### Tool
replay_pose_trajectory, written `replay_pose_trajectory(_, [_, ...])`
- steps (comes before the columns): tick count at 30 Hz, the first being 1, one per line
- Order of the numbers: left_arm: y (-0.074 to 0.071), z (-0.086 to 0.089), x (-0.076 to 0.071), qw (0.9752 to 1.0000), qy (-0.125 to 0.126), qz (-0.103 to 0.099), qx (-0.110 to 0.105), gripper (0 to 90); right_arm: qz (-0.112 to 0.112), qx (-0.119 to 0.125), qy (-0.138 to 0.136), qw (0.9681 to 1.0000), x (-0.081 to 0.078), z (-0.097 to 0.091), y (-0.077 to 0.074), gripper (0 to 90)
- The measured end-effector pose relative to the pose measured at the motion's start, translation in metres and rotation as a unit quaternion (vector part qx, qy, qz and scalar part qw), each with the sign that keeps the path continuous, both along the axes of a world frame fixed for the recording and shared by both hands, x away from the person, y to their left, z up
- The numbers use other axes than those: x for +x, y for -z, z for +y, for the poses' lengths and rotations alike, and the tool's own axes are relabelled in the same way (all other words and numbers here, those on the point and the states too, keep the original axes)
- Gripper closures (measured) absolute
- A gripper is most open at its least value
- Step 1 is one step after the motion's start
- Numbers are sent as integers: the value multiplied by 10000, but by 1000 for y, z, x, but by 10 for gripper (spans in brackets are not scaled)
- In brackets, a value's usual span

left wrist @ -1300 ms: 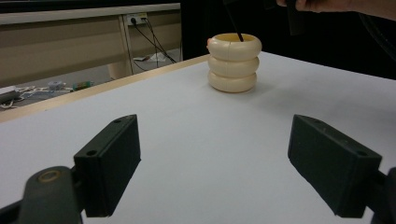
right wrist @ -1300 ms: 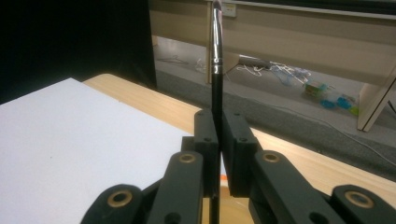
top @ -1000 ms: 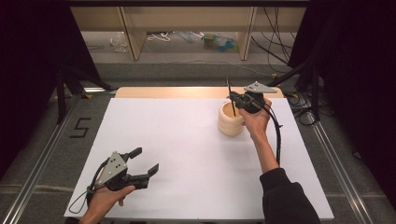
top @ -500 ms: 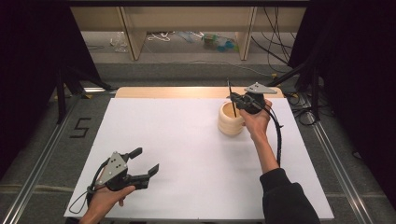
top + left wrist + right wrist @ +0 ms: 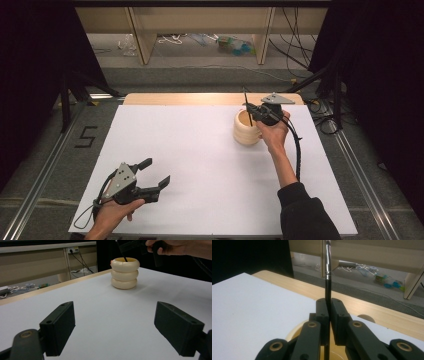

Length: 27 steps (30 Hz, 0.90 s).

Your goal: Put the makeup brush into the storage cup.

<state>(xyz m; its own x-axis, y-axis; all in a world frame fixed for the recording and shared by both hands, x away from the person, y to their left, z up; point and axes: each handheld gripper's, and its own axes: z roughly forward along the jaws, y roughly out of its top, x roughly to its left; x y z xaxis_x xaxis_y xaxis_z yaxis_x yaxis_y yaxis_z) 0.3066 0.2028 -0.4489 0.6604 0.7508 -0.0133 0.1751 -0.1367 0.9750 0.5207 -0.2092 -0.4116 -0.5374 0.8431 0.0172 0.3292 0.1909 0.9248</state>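
A cream ringed pot [image 5: 247, 131] stands on the white board [image 5: 200, 150] at the far right. My right gripper [image 5: 251, 111] hovers just above the pot's mouth, shut on a thin black brush [image 5: 247, 107]. The brush stands upright, its lower end down inside the pot [image 5: 125, 273]. In the right gripper view the pads pinch the black handle [image 5: 327, 272], with its silver ferrule above them and the pot's rim [image 5: 294, 333] below. My left gripper [image 5: 156, 171] rests low at the board's near left, open with nothing between its fingers [image 5: 61, 327].
A bare wooden strip [image 5: 200, 98] runs along the table's far edge. Beyond it, shelving legs, cables and small clutter [image 5: 235, 45] sit on the floor. Metal rails [image 5: 360, 175] flank the table, and black curtains hang at both sides.
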Motion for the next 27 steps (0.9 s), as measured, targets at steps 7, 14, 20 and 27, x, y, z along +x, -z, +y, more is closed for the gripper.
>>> replay_pose_trajectory(7, [0,0,0,10000,10,-4,5,168,108,13,-25,9999,0,1,4,805])
replay_pose_trajectory(14, [0,0,0,10000,-7,6,-2,168,330,-132,177,9992,-4,1,0,471])
replay_pose_trajectory(20, [0,0,0,10000,13,-9,46,168,377,130,144,9991,-14,-4,-6,398])
replay_pose_trajectory(27, [-1,0,0,10000,24,-36,22,168,294,20,-40,9996,-28,-2,-15,353])
